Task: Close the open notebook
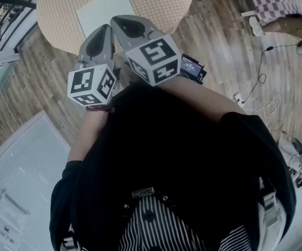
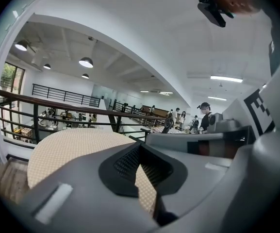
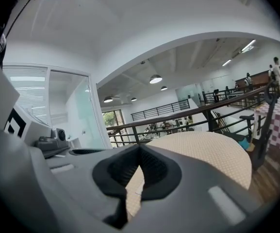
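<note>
Ahead of both grippers, on the round patterned tabletop [image 1: 62, 14], a pale notebook [image 1: 106, 12] is seen lying flat, a little beyond the fingertips and slightly to the left of the line between the two tools. From above it appears as a single light rectangle. No spine or fold can be made out, so how far it lies open cannot be told.

No contact with the notebook is shown, so the task is judged to be at its approach stage. The cover has not yet been reached, lifted or folded over, and the whole closing motion is left to be done.

The left gripper [image 1: 108, 30] and the right gripper [image 1: 120, 20] are held close side by side in front of the chest. Their marker cubes are turned toward the body and their noses point forward and slightly down at the tabletop. Both forearms are bent inward at the elbow, so that the two tools nearly touch.

In the left gripper view the left gripper [image 2: 140, 147] is clenched, its tips met with nothing between them. In the right gripper view the right gripper [image 3: 140, 147] is likewise clenched and empty. Only the tabletop [image 3: 212, 154] is seen beyond it.
</note>
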